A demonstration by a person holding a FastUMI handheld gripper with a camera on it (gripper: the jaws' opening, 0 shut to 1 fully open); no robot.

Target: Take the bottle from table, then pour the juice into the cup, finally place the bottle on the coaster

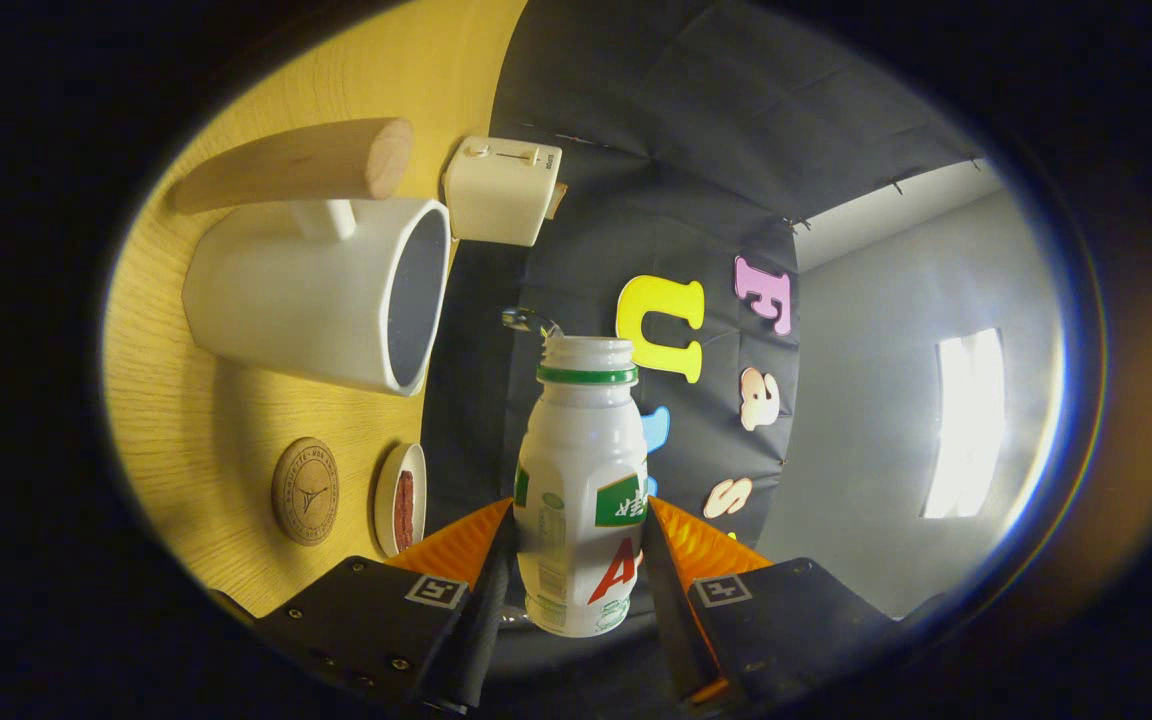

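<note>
My gripper (576,520) is shut on a small white bottle (581,480) with a green neck ring and an open mouth; both fingers press its sides. The whole view is rolled sideways, so the yellow wooden table (196,420) runs up the left. A clear drop or splash of liquid (528,322) hangs at the bottle's mouth. The white cup (316,290) with a wooden handle (306,165) stands on the table just beyond and left of the bottle's mouth, its opening facing the bottle. The round wooden coaster (305,490) lies on the table near my left finger.
A small white dish (401,498) with something dark red in it sits beside the coaster. A white toaster-like box (501,190) stands at the table's far side past the cup. Grey wall and a bright window (966,425) lie off to the right.
</note>
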